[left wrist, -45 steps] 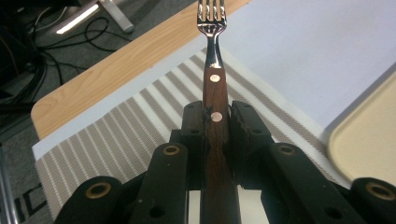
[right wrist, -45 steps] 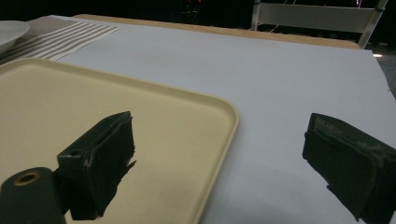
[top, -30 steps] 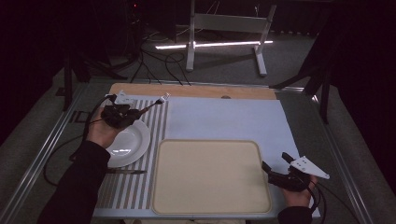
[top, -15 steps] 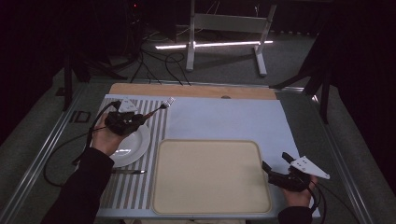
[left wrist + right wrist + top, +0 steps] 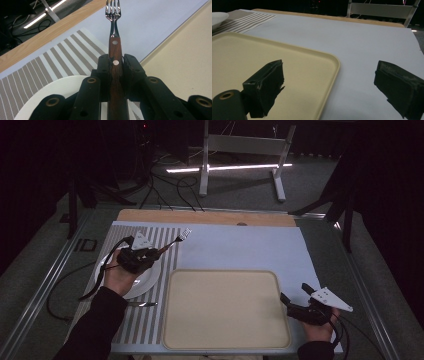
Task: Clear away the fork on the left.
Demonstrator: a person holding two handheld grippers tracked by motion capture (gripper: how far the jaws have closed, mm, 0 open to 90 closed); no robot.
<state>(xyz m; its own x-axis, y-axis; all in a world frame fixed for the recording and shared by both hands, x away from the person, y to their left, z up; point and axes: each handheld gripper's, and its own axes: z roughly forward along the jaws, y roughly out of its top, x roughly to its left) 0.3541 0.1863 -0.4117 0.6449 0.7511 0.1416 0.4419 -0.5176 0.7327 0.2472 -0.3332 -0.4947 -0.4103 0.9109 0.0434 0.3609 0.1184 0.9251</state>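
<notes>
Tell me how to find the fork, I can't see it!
Look at the striped placemat on the left side of the table, where the white plate sits. Just above the plate, the left tool is shut on the fork. It has a brown wooden handle with round rivets and shiny prongs pointing away from the person.

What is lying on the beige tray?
Nothing lies on the flat beige plastic tray. The open right gripper hovers at its right edge, and its left jaw hides a small patch in the right gripper view.
</notes>
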